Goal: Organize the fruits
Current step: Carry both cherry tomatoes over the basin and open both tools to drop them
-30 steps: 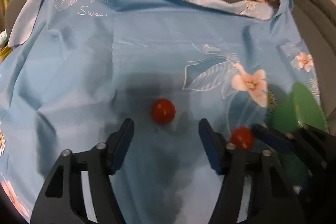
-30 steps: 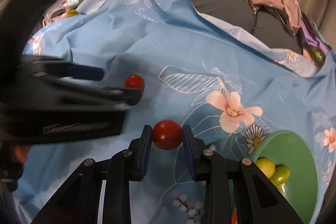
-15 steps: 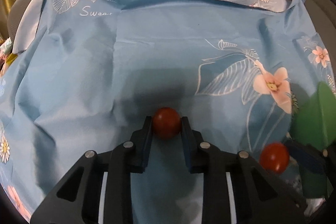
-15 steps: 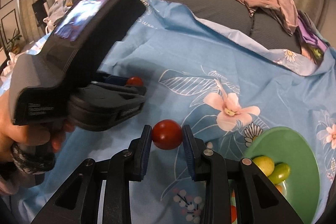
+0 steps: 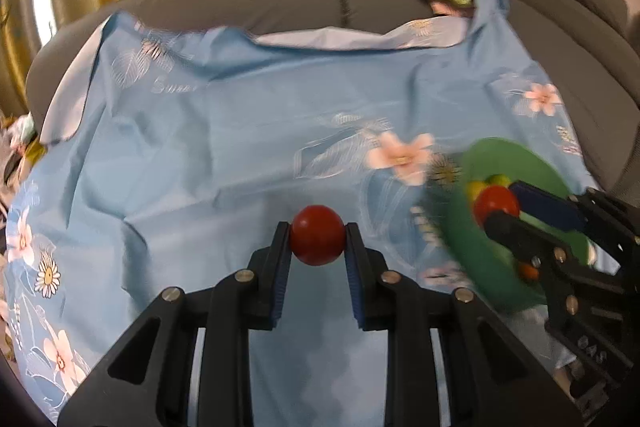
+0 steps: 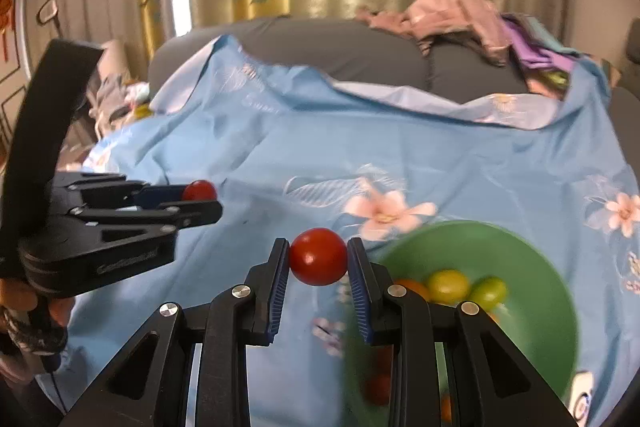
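Cherry tomatoes pinched in both grippers — left gripper clamps one red tomato, right gripper clamps another red tomato beside green bowl of mixed cherry tomatoes.

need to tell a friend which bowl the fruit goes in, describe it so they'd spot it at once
On the blue floral sheet spread over the grey sofa, look toward its near right corner. The bowl sits there beside a pink printed flower: round, plain green, the only dish, already holding yellow, green and orange fruits.
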`<state>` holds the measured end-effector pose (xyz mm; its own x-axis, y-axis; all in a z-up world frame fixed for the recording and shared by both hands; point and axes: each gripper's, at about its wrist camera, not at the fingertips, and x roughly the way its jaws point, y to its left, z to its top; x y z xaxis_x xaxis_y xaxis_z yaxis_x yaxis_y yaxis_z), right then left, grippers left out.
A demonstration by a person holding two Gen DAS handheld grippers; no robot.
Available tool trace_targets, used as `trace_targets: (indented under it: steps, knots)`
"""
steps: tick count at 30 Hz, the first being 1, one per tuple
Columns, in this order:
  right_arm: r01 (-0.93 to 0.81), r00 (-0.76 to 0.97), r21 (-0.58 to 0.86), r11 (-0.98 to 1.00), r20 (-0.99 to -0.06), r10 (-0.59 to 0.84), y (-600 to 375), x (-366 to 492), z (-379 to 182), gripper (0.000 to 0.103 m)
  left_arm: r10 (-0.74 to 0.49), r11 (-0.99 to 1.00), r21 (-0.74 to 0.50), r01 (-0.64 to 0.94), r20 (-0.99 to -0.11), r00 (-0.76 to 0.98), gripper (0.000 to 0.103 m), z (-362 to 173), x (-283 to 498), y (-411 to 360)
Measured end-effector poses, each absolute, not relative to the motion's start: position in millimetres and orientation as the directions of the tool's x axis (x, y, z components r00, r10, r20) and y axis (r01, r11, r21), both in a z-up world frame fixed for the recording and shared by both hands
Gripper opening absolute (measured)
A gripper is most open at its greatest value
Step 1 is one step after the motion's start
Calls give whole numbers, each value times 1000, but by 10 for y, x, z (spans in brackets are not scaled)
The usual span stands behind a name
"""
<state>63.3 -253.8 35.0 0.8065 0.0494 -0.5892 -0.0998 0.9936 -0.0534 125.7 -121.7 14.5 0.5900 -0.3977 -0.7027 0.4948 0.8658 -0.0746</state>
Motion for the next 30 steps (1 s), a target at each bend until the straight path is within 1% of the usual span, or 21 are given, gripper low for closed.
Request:
trace_targets:
  steps: [7, 15, 20, 25, 30]
  knots:
    - [3, 827, -44, 999, -561, -28, -2956, 293, 486, 31, -455, 801, -35, 598, -684, 570, 26, 378, 869, -1707]
    - [110, 791, -17, 994, -603, -98, -3420, 67, 348, 31, -480, 719, 9, 695, -717, 506, 26, 296, 660, -2339]
    - [138, 759, 15, 990, -644, -96, -3622, 86, 228, 31, -461, 698, 23, 716, -751, 473, 26, 164, 674, -2605]
    - [167, 735, 39, 985, -670, -98, -3736, 115, 159, 31, -439, 703, 35, 711, -765, 471, 28, 151, 677, -2652]
    - [170, 743, 48, 984, -663, -96, -3748, 79, 213, 31, -430, 716, 42, 697, -760, 488, 28, 220, 689, -2620]
